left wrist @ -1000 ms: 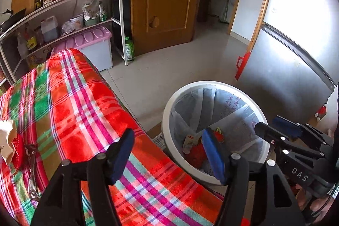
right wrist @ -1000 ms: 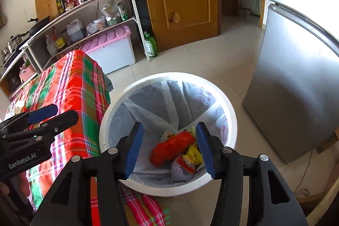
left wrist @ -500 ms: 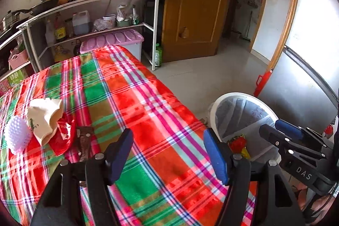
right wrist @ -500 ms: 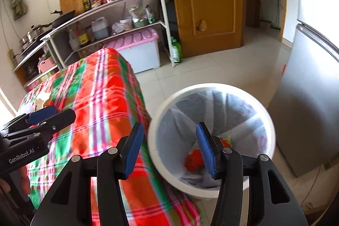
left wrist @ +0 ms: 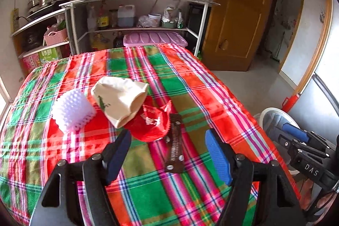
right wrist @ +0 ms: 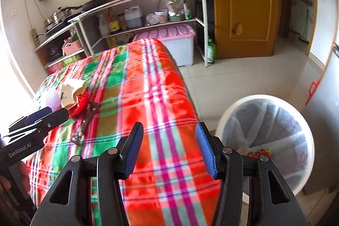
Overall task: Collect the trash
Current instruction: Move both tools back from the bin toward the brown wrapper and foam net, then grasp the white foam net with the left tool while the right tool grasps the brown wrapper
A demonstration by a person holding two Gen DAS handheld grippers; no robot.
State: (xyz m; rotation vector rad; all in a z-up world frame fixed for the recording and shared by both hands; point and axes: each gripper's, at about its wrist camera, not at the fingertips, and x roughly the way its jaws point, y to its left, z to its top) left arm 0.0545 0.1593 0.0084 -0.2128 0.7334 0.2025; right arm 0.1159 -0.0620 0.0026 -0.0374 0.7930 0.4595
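Observation:
Trash lies on the plaid tablecloth [left wrist: 190,86]: a white foam net [left wrist: 73,111], a cream crumpled bag [left wrist: 120,96], a red wrapper [left wrist: 152,124] and a brown wrapper strip [left wrist: 174,145]. My left gripper [left wrist: 168,155] is open and empty, just short of the red and brown wrappers. My right gripper [right wrist: 168,147] is open and empty over the table's right edge. The white bin [right wrist: 264,141] with a liner stands on the floor to the right and holds red and yellow trash [right wrist: 258,151]. The pile also shows in the right wrist view [right wrist: 72,96].
A metal shelf [left wrist: 135,14] with bottles, pans and a kettle stands behind the table. A pink-lidded box [right wrist: 173,43] sits under it. A wooden door [right wrist: 243,3] is at the back right. A grey fridge [left wrist: 317,103] is beside the bin.
Both grippers have swung left from over the bin to the table. The left one now faces the trash pile. Both stay open and empty.

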